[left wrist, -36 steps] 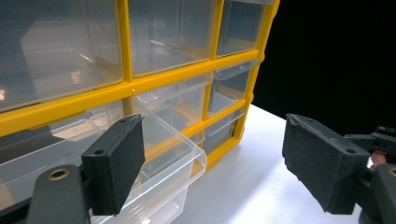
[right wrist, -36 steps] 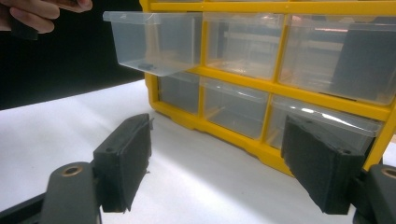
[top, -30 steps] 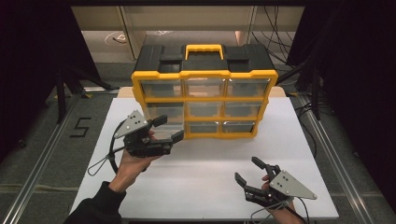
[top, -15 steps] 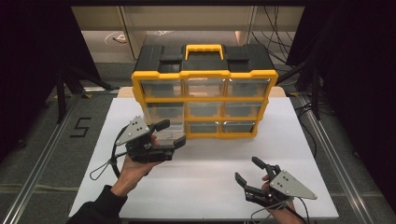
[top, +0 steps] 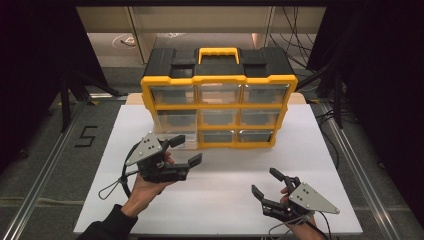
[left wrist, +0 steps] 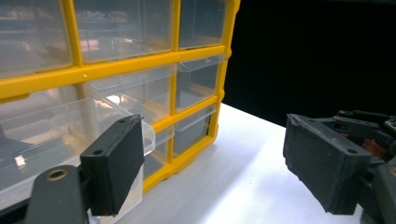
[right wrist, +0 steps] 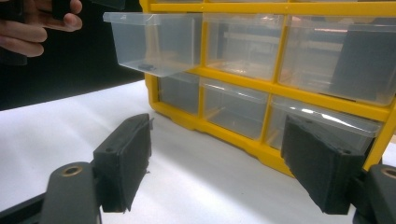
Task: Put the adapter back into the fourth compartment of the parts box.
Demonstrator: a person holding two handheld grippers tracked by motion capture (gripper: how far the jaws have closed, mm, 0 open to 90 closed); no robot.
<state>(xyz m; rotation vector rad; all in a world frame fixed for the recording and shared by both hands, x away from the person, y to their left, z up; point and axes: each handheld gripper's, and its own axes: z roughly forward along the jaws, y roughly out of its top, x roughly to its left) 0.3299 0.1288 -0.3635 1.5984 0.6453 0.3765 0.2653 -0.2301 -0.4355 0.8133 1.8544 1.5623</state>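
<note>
High view: a yellow drawer cabinet (top: 218, 107) stands at the far middle of the white desk (top: 220, 195), and one clear drawer (top: 172, 131) at its lower left juts out toward the person. That drawer's long axis runs straight out of the cabinet front, so it would slide in or out along that line. The left gripper (top: 182, 150) is much the nearer hand: it sits just in front of the drawer's open end, fingers spread wide, holding nothing. In the left gripper view one finger (left wrist: 112, 163) overlaps the drawer's corner; whether it touches is unclear. The right gripper (top: 267, 184) rests well apart at the near right edge, fingers also wide and empty.
</note>
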